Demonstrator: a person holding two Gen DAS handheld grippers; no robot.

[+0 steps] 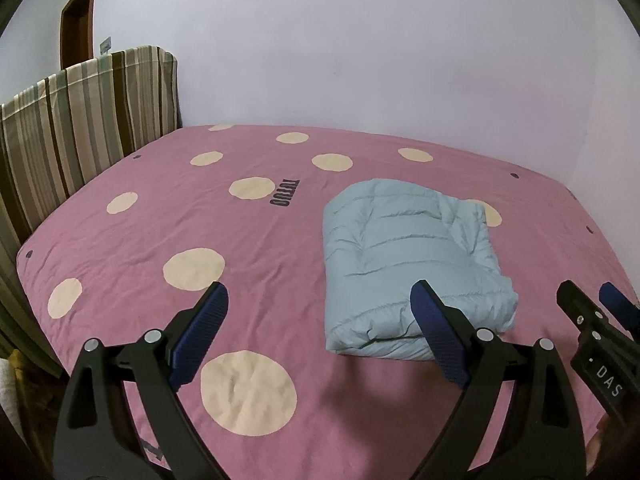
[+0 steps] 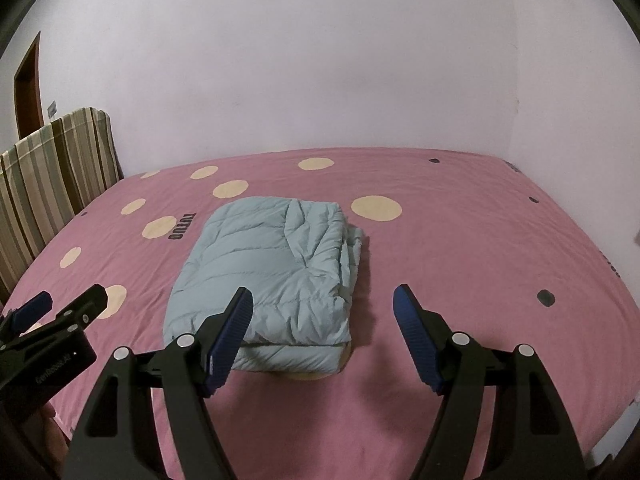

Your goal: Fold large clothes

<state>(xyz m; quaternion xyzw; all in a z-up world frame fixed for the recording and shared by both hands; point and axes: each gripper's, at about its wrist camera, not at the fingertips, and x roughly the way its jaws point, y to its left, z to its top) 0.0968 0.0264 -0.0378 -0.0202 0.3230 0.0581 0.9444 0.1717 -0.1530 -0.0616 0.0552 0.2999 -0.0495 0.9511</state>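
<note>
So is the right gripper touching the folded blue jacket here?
Apart. In the right wrist view the right gripper has open jaws held above the bed, nothing between them, and the jacket lies untouched beyond.

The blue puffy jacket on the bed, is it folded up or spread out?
Folded. The light blue jacket lies as a compact bundle with layered edges on the pink bedspread, no sleeves sticking out.

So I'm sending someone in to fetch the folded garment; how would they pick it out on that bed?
Look at the big bed with the pink sheet dotted with cream circles. Near its middle, beside the dark printed lettering, lies a pale blue quilted jacket folded into a puffy rectangle. It is the only loose item on the sheet, and the only blue one.
</note>
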